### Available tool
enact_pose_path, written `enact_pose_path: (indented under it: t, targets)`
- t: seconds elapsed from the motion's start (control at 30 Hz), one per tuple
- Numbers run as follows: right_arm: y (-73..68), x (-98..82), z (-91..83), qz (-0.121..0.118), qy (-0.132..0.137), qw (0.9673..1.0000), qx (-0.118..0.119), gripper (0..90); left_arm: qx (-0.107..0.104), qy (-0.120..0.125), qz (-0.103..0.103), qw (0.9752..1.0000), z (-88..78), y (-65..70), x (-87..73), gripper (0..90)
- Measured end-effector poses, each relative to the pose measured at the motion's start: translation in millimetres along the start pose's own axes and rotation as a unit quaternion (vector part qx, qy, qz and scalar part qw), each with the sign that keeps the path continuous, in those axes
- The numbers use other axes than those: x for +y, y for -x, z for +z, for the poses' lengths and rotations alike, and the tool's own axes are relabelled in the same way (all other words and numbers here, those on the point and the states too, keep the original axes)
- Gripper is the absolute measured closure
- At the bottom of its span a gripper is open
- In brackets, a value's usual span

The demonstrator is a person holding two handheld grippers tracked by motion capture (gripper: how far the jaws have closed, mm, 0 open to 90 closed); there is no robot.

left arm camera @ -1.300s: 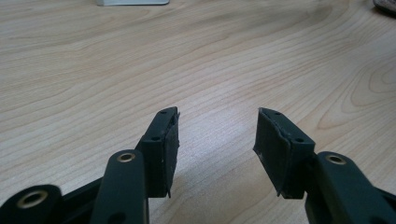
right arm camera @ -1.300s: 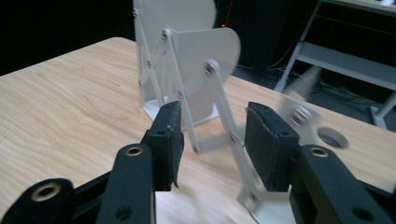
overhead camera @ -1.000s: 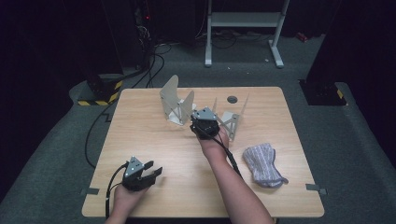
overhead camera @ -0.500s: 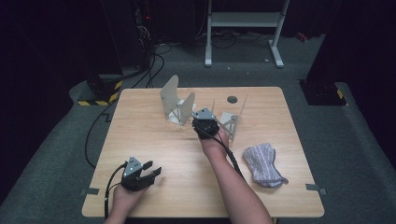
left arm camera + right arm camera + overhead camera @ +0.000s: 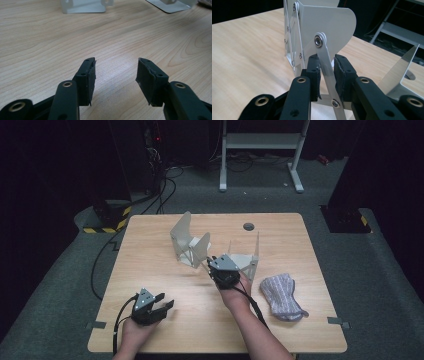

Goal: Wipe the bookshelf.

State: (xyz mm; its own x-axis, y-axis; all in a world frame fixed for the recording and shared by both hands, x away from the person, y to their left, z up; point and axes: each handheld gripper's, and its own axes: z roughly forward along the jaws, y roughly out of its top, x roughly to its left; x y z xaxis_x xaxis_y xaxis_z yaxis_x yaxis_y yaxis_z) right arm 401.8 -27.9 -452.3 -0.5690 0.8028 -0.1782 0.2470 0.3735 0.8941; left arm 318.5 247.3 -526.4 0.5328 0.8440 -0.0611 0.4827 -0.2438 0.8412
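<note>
Lab: dark room, cables (image 5: 160,185), test table (image 5: 150,240)

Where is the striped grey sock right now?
In the high view the striped grey fabric sock lies flat on the light wooden table, near its right edge, just right of the person's right forearm and in front of the right-hand white metal stand.

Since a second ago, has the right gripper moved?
Yes. The right gripper has come toward the near edge of the table, away from the round hole, its jaws just closing on the metal link of the white stand.
</note>
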Motion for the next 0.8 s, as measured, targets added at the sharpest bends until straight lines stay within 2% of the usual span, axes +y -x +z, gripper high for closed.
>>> enact_pose_path:
  t: [0.27, 0.37, 0.47, 0.6, 0.7, 0.8]
  targets:
    - [-13.3, -23.2, -46.9, -0.013, 0.023, 0.9993, 0.026, 74.9, 0.000, 0.002, -0.004, 1.0000, 1.0, 1.7, 1.1, 49.2]
    - [-15.2, -28.2, -57.5, -0.013, 0.026, 0.9991, 0.032, 73.9, 0.000, -0.001, 0.001, 1.0000, 2.5, 2.9, 1.6, 49.2]
    - [-16.2, -30.3, -61.9, -0.018, 0.029, 0.9989, 0.031, 66.0, -0.002, -0.001, 0.000, 1.0000, 4.0, 4.1, 2.2, 49.2]
    - [-16.6, -31.2, -71.9, -0.009, 0.036, 0.9989, 0.030, 59.7, -0.003, -0.002, 0.002, 1.0000, 5.6, 4.9, 2.9, 49.0]
    - [-15.9, -34.9, -85.2, 0.002, 0.045, 0.9984, 0.033, 59.4, -0.005, -0.001, 0.002, 1.0000, 6.8, 4.8, 3.9, 49.0]
    - [-14.8, -43.8, -96.7, 0.008, 0.048, 0.9985, 0.024, 60.5, -0.008, 0.000, 0.002, 1.0000, 8.1, 6.1, 5.6, 49.0]
